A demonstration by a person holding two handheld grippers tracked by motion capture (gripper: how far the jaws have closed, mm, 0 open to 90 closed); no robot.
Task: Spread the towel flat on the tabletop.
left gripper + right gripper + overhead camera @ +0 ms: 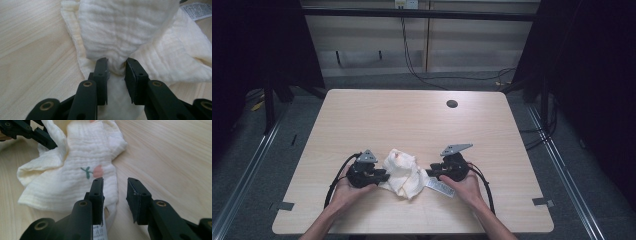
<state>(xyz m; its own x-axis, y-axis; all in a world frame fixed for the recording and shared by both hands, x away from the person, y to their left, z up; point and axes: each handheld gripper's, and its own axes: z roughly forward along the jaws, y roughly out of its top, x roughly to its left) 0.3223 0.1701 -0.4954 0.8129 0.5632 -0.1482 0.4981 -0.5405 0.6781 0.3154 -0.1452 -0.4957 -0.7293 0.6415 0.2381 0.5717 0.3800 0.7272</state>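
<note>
On the left, the left hand-held gripper (384, 175) sits at the cloth's left edge, jaws part-way apart with a bunched fold of fabric between them; the pads look just shy of pressing it. In the middle, the cream cloth (402, 171) lies crumpled on the counter (412, 120), near the front edge, a small flower print showing and its white label (440, 188) trailing out to the right. On the right, the right hand-held gripper (430, 173) is jaws apart at the cloth's right edge, one jaw over fabric, the other over bare wood, nothing clamped.
</note>
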